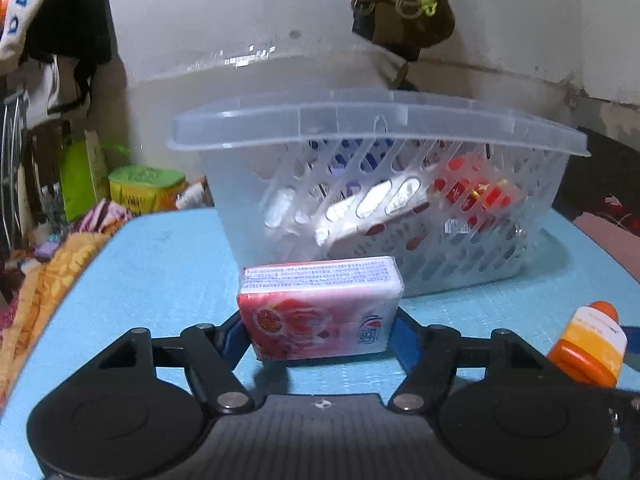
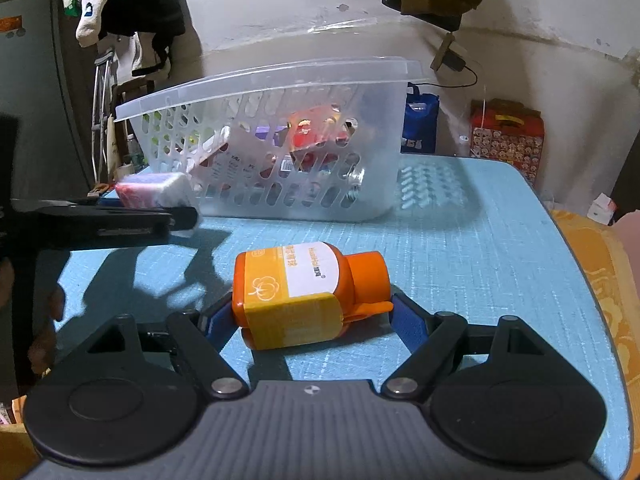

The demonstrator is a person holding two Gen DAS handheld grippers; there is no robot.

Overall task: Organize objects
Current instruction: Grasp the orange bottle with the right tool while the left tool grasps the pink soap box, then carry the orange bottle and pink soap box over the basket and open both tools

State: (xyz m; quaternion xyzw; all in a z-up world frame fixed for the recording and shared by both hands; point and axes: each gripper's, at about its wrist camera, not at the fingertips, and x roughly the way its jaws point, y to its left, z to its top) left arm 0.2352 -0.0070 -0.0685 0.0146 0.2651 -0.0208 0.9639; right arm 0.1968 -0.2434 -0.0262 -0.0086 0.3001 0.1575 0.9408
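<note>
My left gripper is shut on a pink tissue pack, held just in front of the clear slotted basket. The basket holds several small packets, red and white. My right gripper is shut on an orange bottle, lying sideways between its blue pads with the cap to the right. In the right wrist view the left gripper shows from the side at the left with the tissue pack by the basket. The orange bottle shows at the right of the left wrist view.
The basket stands on a light blue table. Yellow patterned cloth lies off the table's left edge. A green tub, a blue bag and a red box sit beyond the table by the wall.
</note>
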